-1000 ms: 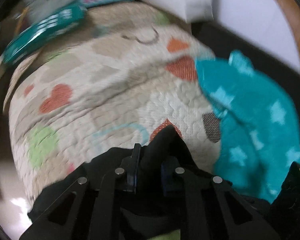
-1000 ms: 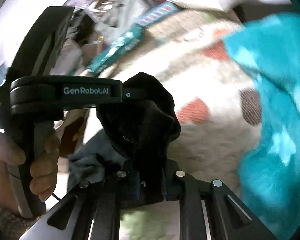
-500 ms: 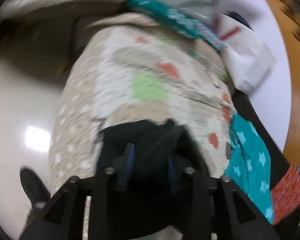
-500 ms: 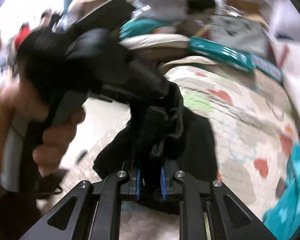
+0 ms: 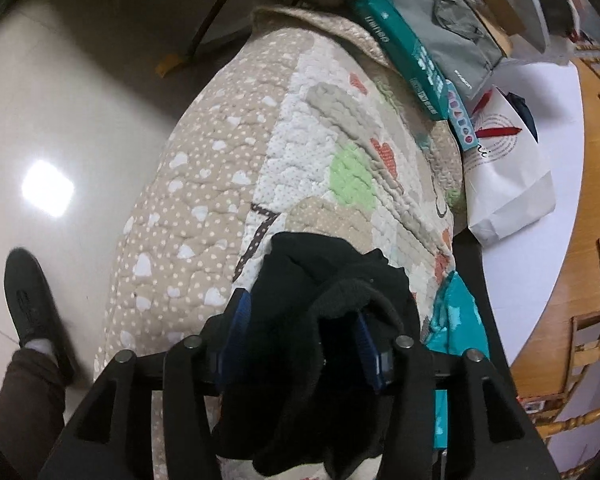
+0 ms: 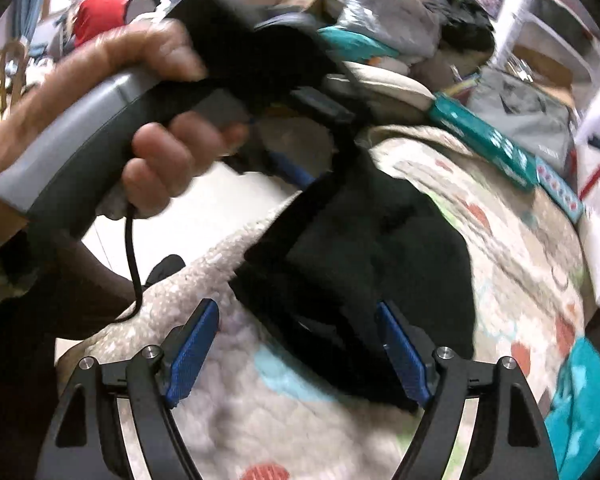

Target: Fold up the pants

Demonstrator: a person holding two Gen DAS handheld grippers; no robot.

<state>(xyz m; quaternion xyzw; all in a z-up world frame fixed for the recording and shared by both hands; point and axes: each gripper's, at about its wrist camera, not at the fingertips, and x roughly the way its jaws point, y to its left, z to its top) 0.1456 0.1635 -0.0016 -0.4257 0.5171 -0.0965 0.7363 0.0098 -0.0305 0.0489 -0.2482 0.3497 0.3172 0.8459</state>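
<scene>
Both grippers have let go: the right gripper (image 6: 298, 344), clamped on the black pants (image 6: 364, 264) half a second ago, now has its fingers spread wide. The left gripper (image 5: 300, 344) fingers stand apart around bunched cloth. Pants lie on the quilt (image 5: 228, 184); beyond, a teal box (image 5: 404, 52).

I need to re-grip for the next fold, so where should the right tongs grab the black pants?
Take the near edge of the pants, lying flat on the quilt between the open right tongs; come in low from the near side, so one finger slides under it.
</scene>
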